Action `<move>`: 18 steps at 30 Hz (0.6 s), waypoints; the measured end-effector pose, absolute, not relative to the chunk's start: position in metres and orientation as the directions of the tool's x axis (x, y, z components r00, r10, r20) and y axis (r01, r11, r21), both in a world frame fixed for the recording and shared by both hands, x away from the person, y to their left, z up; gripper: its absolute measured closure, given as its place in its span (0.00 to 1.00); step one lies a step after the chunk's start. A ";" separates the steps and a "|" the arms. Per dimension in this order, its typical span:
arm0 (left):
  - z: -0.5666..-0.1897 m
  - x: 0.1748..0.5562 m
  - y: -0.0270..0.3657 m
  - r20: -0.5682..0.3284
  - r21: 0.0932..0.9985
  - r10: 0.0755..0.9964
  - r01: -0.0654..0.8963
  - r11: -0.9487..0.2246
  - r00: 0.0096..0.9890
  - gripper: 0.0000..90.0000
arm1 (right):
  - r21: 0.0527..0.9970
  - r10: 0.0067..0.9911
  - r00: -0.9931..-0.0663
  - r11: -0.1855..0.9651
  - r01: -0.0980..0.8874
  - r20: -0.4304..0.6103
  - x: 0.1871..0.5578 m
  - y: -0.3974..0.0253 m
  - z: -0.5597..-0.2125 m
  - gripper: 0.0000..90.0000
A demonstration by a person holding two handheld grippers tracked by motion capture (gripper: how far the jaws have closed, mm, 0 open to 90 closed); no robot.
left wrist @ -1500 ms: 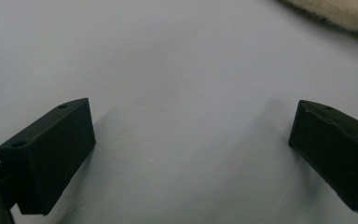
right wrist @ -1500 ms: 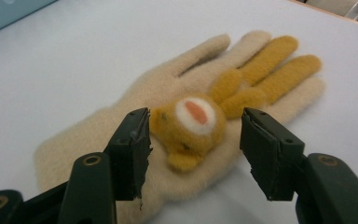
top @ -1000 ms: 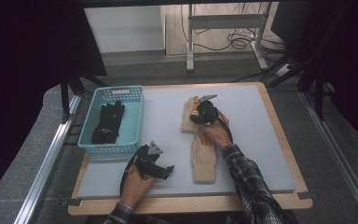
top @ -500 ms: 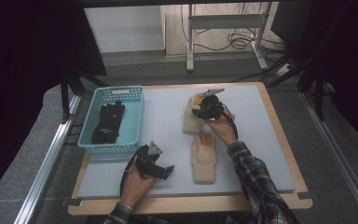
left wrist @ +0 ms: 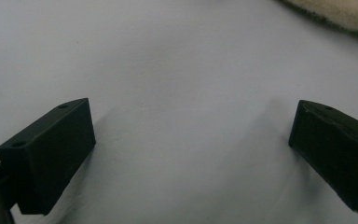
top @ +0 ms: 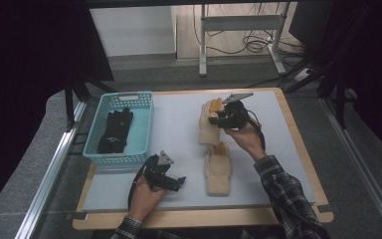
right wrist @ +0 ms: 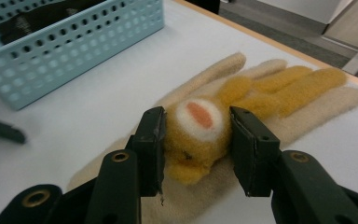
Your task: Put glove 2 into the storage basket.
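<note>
Two cream gloves with yellow-orange plush patches lie on the white mat (top: 179, 119). One is farther off (top: 206, 132) and the other lies nearer (top: 218, 172). My right gripper (top: 218, 118) sits on the far glove. In the right gripper view, its jaws press both sides of the glove's yellow plush lump (right wrist: 200, 140), which has a white-and-orange spot. The glove's fingers (right wrist: 298, 84) stretch away beyond it. My left gripper (top: 176, 181) rests low over the mat left of the near glove, open, with bare mat (left wrist: 186, 93) between its jaws.
A teal perforated basket (top: 142, 127) stands at the mat's left and holds black gloves (top: 114, 132). In the right gripper view its wall (right wrist: 74, 51) is just beyond the far glove. The wooden table edge (top: 298, 149) frames the mat.
My right hand has shifted a little farther up along the far glove, away from the near one. The left gripper has stayed put.
</note>
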State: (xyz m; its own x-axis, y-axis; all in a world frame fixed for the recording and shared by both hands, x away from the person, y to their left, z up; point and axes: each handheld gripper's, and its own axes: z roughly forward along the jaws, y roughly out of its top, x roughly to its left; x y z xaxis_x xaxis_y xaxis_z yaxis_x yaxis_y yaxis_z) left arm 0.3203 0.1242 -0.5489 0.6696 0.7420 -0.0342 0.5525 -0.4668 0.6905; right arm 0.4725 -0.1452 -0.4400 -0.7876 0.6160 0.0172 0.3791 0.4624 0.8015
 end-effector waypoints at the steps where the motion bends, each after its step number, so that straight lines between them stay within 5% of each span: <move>1: -0.549 0.320 0.124 -0.034 0.690 0.742 0.553 -0.467 0.669 0.01 | 0.801 0.607 -0.795 0.467 0.375 0.018 0.468 -0.147 -0.439 0.63; 18: -0.549 0.320 0.124 -0.036 0.694 0.745 0.553 -0.461 0.666 0.00 | 0.803 0.482 -0.874 0.498 0.326 0.056 0.376 -0.178 -0.437 0.63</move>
State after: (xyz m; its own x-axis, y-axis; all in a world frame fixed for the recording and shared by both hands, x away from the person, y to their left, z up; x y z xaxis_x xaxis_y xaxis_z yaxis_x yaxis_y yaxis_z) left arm 0.3203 0.1237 -0.5489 0.6658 0.7452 -0.0359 0.5535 -0.4611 0.6935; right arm 0.3756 -0.1783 -0.4374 -0.8744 0.4819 0.0562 0.3264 0.4985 0.8031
